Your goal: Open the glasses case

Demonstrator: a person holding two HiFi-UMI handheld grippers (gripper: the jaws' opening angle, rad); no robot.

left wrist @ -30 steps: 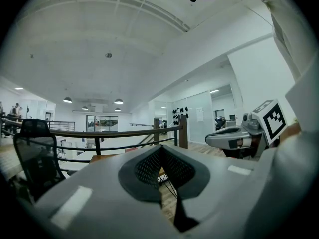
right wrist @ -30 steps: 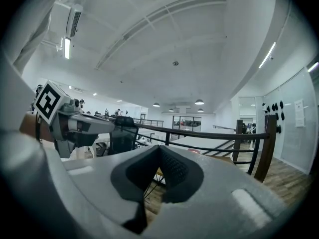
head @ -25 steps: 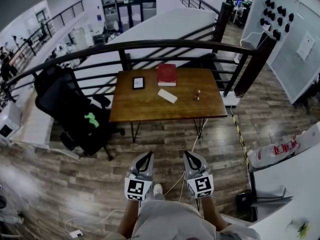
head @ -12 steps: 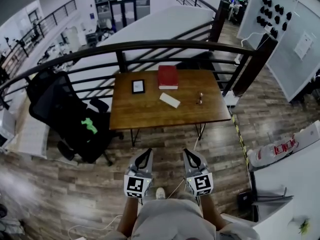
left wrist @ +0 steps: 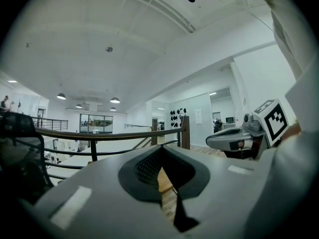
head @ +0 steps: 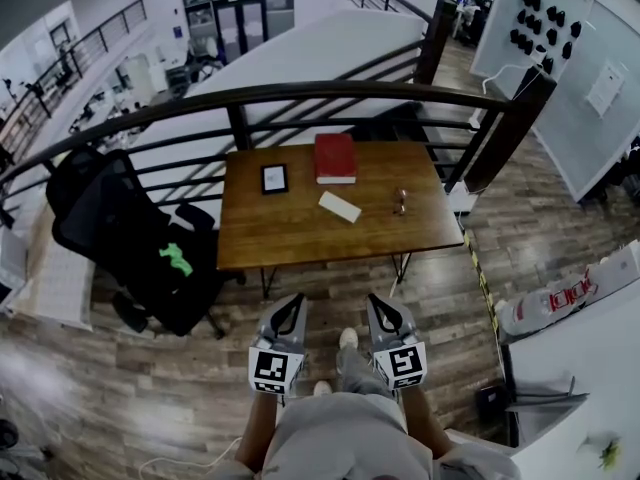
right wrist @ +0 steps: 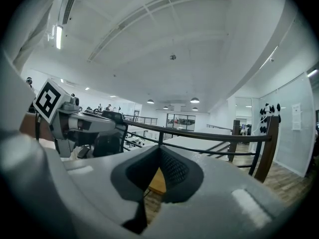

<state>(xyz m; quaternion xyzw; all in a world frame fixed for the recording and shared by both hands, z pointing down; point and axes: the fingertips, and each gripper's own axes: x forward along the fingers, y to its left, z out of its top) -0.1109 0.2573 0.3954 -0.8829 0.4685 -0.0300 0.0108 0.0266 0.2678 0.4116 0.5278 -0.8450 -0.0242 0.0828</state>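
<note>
white glasses case (head: 338, 206), flat on table (head: 290, 236)

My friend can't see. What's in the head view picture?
A white glasses case lies on a wooden table beside a red book and a small tablet. The left gripper and right gripper, both shut, hover short of the table.

Table (head: 300, 236) is sitting in front of the railing (head: 300, 93), with the chair (head: 125, 233) standing to its left. Book (head: 335, 156) is lying at the table's back edge, tablet (head: 274, 178) just left of it. Glasses case (head: 340, 206) is lying mid-table, glasses (head: 401, 201) to its right, apart. Left gripper (head: 296, 304) and right gripper (head: 373, 304) are hanging side by side on the near side, well apart from the table.
</note>
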